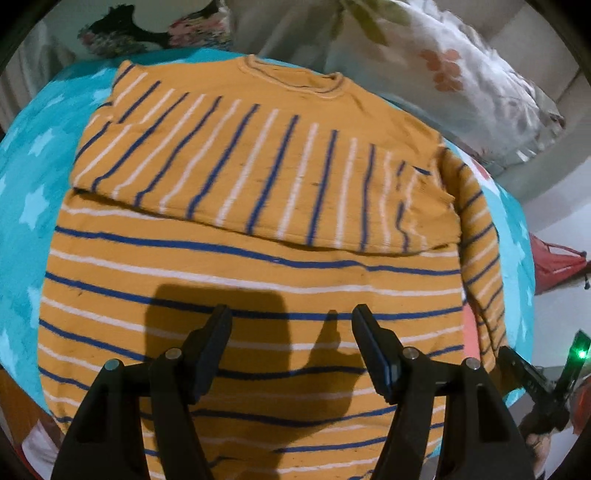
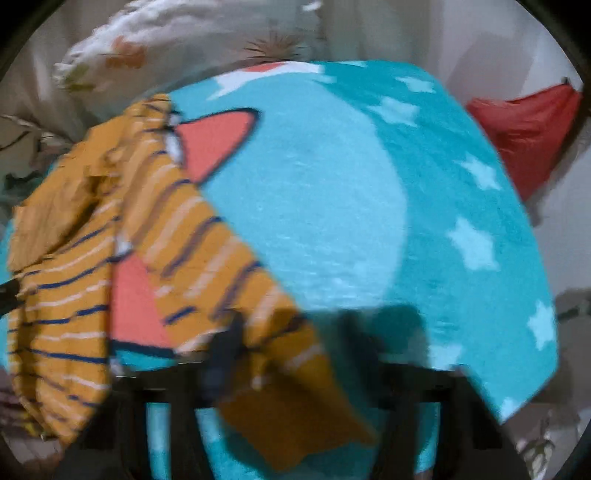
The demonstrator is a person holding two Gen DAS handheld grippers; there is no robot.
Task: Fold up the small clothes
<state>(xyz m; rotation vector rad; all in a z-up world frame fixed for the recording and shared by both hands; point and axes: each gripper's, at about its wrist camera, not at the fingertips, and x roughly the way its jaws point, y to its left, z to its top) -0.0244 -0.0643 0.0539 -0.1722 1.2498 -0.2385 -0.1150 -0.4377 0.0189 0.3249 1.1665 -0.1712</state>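
Observation:
An orange sweater [image 1: 258, 266] with blue and white stripes lies flat on a teal star-print blanket [image 1: 22, 177], neck hole away from me, one sleeve folded across its chest. My left gripper [image 1: 291, 332] hovers open over the lower body, nothing between its fingers. The other sleeve [image 2: 207, 258] runs out sideways over the blanket [image 2: 369, 184]. Its cuff end lies between the fingers of my right gripper [image 2: 288, 343]. That view is smeared by motion, so I cannot make out whether the pads press the cloth. The right gripper [image 1: 535, 376] also shows at the left wrist view's right edge.
A floral white pillow [image 1: 443, 74] lies behind the sweater, with a dark patterned cloth [image 1: 122, 33] at the far left. A red cloth [image 2: 532, 133] sits off the blanket's right side. A pink fox-like print [image 2: 218, 140] is on the blanket beside the sleeve.

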